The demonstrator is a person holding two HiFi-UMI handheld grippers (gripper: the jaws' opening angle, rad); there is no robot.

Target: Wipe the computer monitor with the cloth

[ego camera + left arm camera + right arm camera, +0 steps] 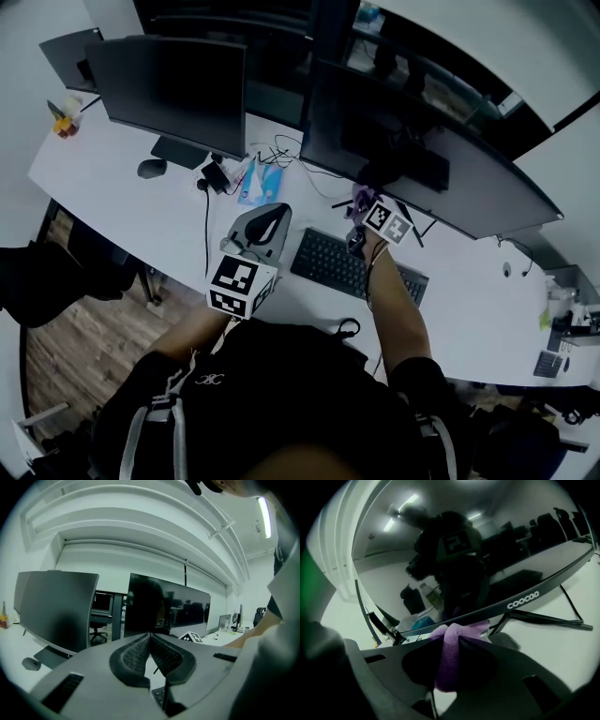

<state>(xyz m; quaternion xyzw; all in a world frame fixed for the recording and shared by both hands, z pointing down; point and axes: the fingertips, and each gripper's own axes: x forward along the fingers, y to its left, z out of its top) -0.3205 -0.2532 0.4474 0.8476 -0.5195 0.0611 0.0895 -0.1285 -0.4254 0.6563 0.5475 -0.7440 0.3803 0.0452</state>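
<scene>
White desk (103,183) spans frame; wood floor (66,347) lower left. Flat monitor (173,89) upper left. Left gripper (150,635) centre, jaws pressed together, nothing between. Keyboard (342,264) just right. Right gripper (452,631) clenched on purple cloth (449,660), close by curved monitor (422,159) lower bezel. Open desktop lower right.

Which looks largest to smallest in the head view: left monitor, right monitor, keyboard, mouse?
1. right monitor
2. left monitor
3. keyboard, partly hidden by the arm
4. mouse
This ranks apparent size only; the wide-angle lens skews it.
</scene>
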